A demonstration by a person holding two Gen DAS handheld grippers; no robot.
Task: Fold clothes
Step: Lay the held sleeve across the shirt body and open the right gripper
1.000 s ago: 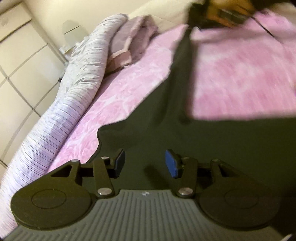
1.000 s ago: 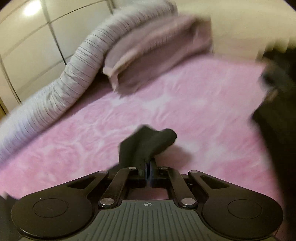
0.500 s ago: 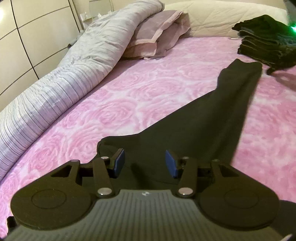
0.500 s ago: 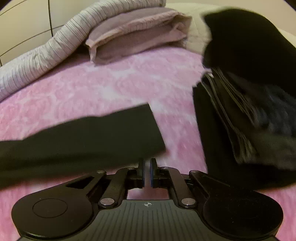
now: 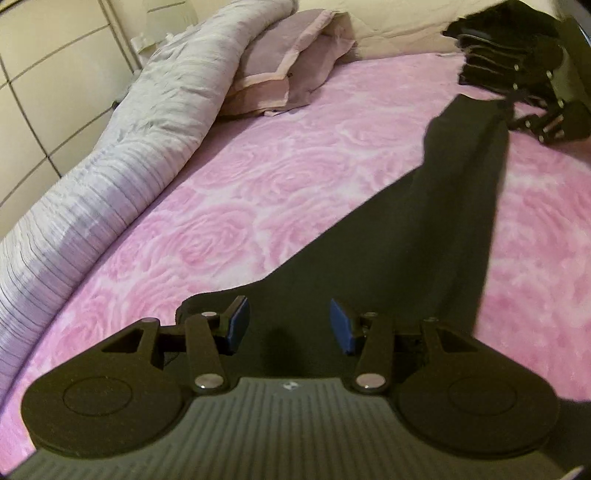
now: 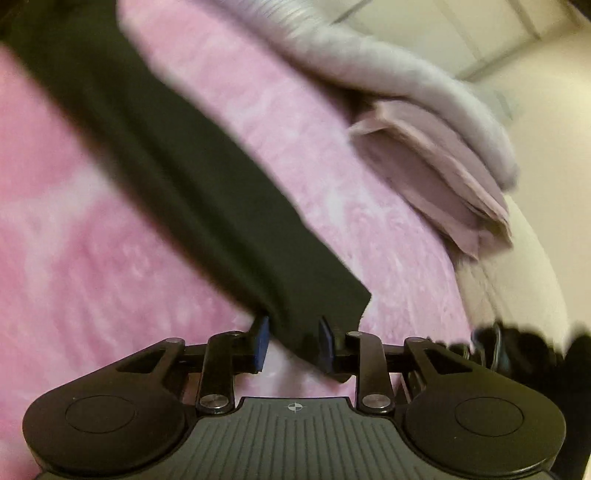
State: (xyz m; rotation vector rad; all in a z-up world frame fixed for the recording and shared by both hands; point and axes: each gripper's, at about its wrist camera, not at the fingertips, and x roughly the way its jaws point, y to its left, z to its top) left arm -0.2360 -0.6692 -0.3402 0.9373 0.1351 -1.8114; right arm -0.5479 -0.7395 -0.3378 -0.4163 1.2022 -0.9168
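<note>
A black long-sleeved garment (image 5: pixel 424 236) lies flat on the pink rose-patterned bed (image 5: pixel 258 192), one sleeve stretched out toward the far right. My left gripper (image 5: pixel 287 325) is open and empty, low over the garment's body. My right gripper (image 6: pixel 293 343) is open, its fingers on either side of the sleeve's cuff end (image 6: pixel 317 295); it also shows in the left wrist view (image 5: pixel 517 118) at the sleeve's tip. The right wrist view is blurred.
A stack of folded black clothes (image 5: pixel 506 55) sits at the far right by the cream headboard cushion (image 5: pixel 399 22). A mauve pillow (image 5: pixel 288 70) and a rolled grey striped duvet (image 5: pixel 129 147) lie along the left side, next to white wardrobe panels (image 5: pixel 44 74).
My right gripper was shut; it has opened and swung round to the sleeve's cuff, which now lies between its fingers. My left gripper stays open over the garment's body.
</note>
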